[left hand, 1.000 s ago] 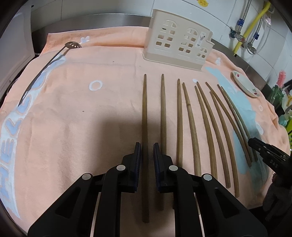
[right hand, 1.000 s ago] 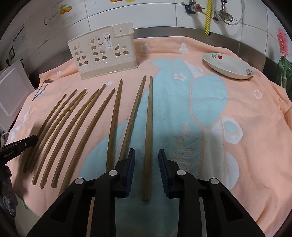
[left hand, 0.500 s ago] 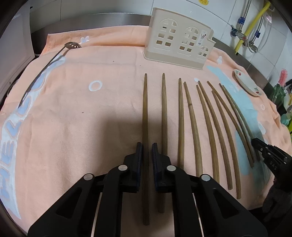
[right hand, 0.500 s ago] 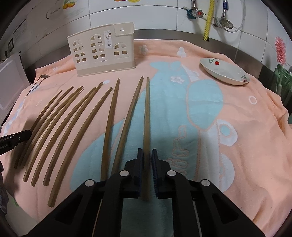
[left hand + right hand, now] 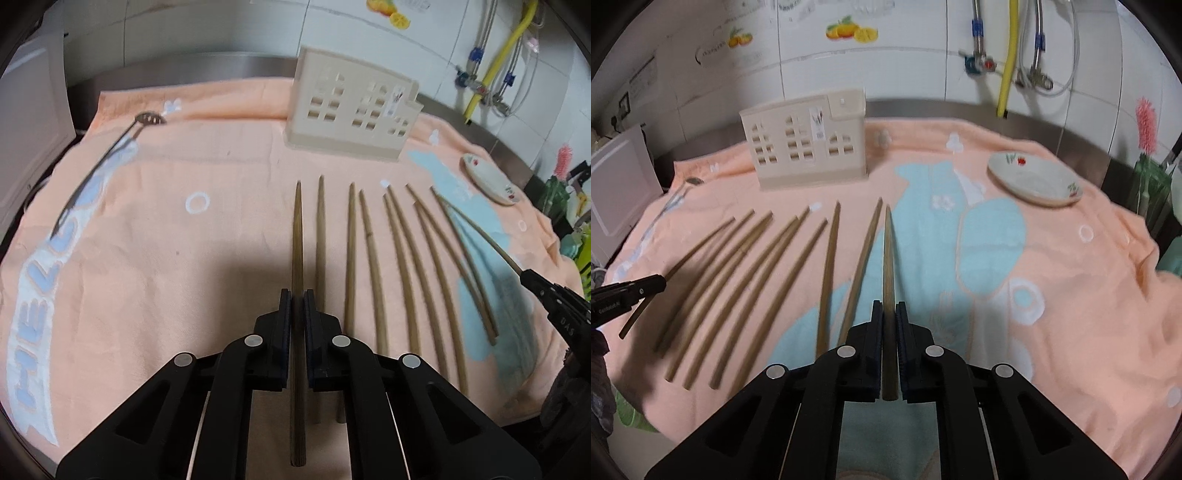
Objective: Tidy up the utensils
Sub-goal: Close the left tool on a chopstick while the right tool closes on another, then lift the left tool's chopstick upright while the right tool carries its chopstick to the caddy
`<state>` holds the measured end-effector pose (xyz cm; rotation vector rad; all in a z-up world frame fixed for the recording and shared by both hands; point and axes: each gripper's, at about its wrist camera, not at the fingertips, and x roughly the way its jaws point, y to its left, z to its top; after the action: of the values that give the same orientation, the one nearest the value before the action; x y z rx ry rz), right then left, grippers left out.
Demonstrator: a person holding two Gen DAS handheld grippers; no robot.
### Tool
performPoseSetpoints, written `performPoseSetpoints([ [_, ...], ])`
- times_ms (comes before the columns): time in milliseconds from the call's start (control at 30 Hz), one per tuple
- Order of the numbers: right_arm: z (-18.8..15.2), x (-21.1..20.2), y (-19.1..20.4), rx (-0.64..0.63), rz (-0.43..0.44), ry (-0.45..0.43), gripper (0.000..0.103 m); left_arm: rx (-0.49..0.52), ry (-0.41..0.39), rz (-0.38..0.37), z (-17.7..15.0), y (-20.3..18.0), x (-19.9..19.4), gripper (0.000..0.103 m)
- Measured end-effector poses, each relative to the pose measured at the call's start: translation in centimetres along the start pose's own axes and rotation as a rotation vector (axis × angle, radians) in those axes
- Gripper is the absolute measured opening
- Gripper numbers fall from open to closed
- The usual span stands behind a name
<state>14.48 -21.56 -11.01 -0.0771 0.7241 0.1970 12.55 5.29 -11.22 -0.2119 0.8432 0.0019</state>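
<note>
A row of wooden chopsticks [image 5: 373, 273] lies fanned on the peach towel [image 5: 155, 258], tips pointing away toward the cream utensil holder [image 5: 351, 110] that stands upright at the far side. The left gripper [image 5: 297, 299] is clamped on the leftmost chopstick [image 5: 297, 236] of the row, its pads pressed against the stick's sides, with the thin end running straight out ahead and the thick end passing back under the gripper body. The neighbouring chopstick lies just to the right of that gripper, on the cloth. The right gripper [image 5: 888, 312] is closed on the rightmost chopstick [image 5: 887, 258], which projects forward from between its fingers, the butt end showing just behind the pads; seen from the left wrist, that stick slants up off the towel toward the black fingertips at the right edge. The rest of the row spreads out to the left of the right gripper. Ahead and to its right sits a small flowered dish [image 5: 1034, 181]. Far ahead and left of the left gripper a slotted metal spoon [image 5: 110, 162] rests on the towel, well apart from the chopsticks.
</note>
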Motion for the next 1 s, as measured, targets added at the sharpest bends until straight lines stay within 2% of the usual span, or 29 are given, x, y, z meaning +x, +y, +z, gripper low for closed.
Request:
performPoseSetpoints([
  [233,2.9,-2.2,0.3,-0.028,0.038,-0.074,0.007,0.054,-0.103,-0.028,1.7,-1.3,-3.2,0.006],
  [333,4.2,-2.6,0.6,-0.048,0.050,-0.092,0.007,0.052,-0.121,-0.058,2.6,-1.6,-3.8,0.005],
  [567,7.3,-2.4,0.9,-0.098,0.076,-0.100,0.007,0.106,-0.155,-0.043,4.8,-2.6,-4.7,0.005],
  [1000,17.9,-3.0,0.5,-0.144,0.175,-0.110,0.007,0.221,-0.206,-0.049,12.8,-5.1,-6.2,0.005],
])
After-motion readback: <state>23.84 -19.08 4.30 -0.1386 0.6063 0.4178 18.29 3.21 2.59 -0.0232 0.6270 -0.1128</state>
